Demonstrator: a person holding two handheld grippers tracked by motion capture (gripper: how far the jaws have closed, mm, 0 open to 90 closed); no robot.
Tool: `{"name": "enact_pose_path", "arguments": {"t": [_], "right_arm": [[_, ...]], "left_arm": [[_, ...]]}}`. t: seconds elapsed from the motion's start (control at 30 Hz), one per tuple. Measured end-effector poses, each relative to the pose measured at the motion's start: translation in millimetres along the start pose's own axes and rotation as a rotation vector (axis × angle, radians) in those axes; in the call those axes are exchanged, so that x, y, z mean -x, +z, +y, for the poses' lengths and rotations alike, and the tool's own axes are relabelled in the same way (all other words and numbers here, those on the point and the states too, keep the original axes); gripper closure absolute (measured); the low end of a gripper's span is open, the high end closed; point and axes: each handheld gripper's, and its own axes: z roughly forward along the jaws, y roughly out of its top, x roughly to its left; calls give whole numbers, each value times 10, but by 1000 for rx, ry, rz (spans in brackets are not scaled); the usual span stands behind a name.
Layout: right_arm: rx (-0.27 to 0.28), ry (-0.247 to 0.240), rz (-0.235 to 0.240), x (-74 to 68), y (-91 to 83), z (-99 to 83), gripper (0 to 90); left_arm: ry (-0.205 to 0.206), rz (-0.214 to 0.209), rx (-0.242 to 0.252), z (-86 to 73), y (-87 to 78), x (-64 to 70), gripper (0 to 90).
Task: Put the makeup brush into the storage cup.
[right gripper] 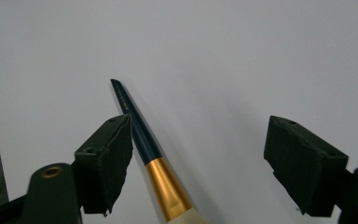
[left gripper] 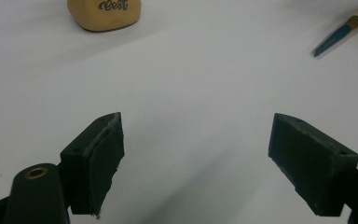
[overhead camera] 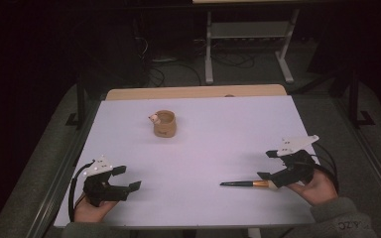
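Observation:
A makeup brush [overhead camera: 245, 184] with a dark blue handle, gold ferrule and pale bristles lies flat on the white table [overhead camera: 203, 148] at the front right. My right gripper [overhead camera: 268, 165] stands open over its bristle end. In the right gripper view the brush [right gripper: 144, 140] runs between the two pads, close beside the left pad [right gripper: 105, 163]. A tan cup [overhead camera: 164, 123] with a small animal figure on its rim sits at the middle back. My left gripper [overhead camera: 127, 178] rests open at the front left with nothing between its pads; its view shows the cup [left gripper: 105, 14] and the brush [left gripper: 340, 32] far off.
The table's far wooden edge [overhead camera: 193, 92] borders a dark floor with cables and a white stand [overhead camera: 248, 44]. White table surface stretches between the cup, the brush and both hands.

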Motion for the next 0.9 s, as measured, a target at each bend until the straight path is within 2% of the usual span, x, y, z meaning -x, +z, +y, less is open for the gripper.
{"name": "enact_pose_path", "arguments": {"t": [0.07, 0.1, 0.13, 0.27, 0.4, 0.53, 0.6, 0.63, 0.67, 0.9], "right_arm": [[-33, -31, 13, 2, 46, 45, 243], [-33, -31, 13, 2, 46, 45, 243], [-63, -69, 50, 2, 108, 97, 280], [-115, -145, 72, -3, 205, 173, 318], [-146, -169, 103, 0, 275, 230, 347], [-202, -219, 151, -31, 403, 270, 416], [-237, -251, 165, -35, 475, 261, 452], [-237, -251, 165, -35, 475, 261, 452], [-259, -274, 176, -49, 531, 252, 491], [-316, -312, 219, -88, 648, 240, 570]], "left_arm": [[-7, -1, 7, 4, -4, -3, 181], [-7, -1, 7, 4, -4, -3, 181], [-6, -1, 8, 6, -1, -7, 181], [8, -6, -4, 4, 8, -11, 182], [1, -6, 3, 9, 5, -10, 182], [0, -8, -1, 13, 13, -11, 182], [1, -7, 0, 11, 11, -9, 182], [1, -7, 0, 11, 11, -9, 182], [2, -7, 5, 13, 6, -8, 182], [6, -10, 2, 17, 24, -11, 182]]}}
